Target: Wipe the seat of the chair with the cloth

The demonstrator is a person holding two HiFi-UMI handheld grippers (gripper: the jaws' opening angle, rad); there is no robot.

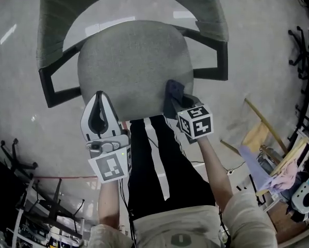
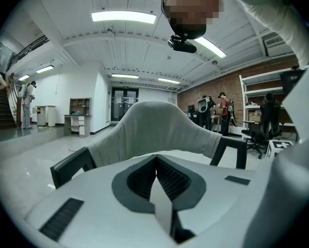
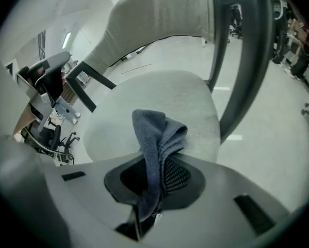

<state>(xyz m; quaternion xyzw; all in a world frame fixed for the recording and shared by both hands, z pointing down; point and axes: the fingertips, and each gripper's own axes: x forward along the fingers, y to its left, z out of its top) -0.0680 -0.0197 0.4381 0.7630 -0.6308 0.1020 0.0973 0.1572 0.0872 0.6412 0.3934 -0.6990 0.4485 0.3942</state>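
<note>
My right gripper (image 3: 153, 175) is pinching the blue-grey cloth (image 3: 158, 136) at the chair seat's (image 1: 131, 61) front edge. My left gripper (image 2: 157, 161) is pressing its fingers (image 2: 171, 180) together, empty.

Head camera looks steeply down on the seat (image 1: 131, 66), with the left gripper (image 1: 99, 101) and right gripper (image 1: 181, 103) at its near edge. Left gripper camera sits low and faces level, past its jaws, to the backrest (image 2: 154, 128). Right gripper camera, tilted, looks close over the seat ahead of its jaws. All three views share the backrest. Head and right gripper views also share the seat.
</note>
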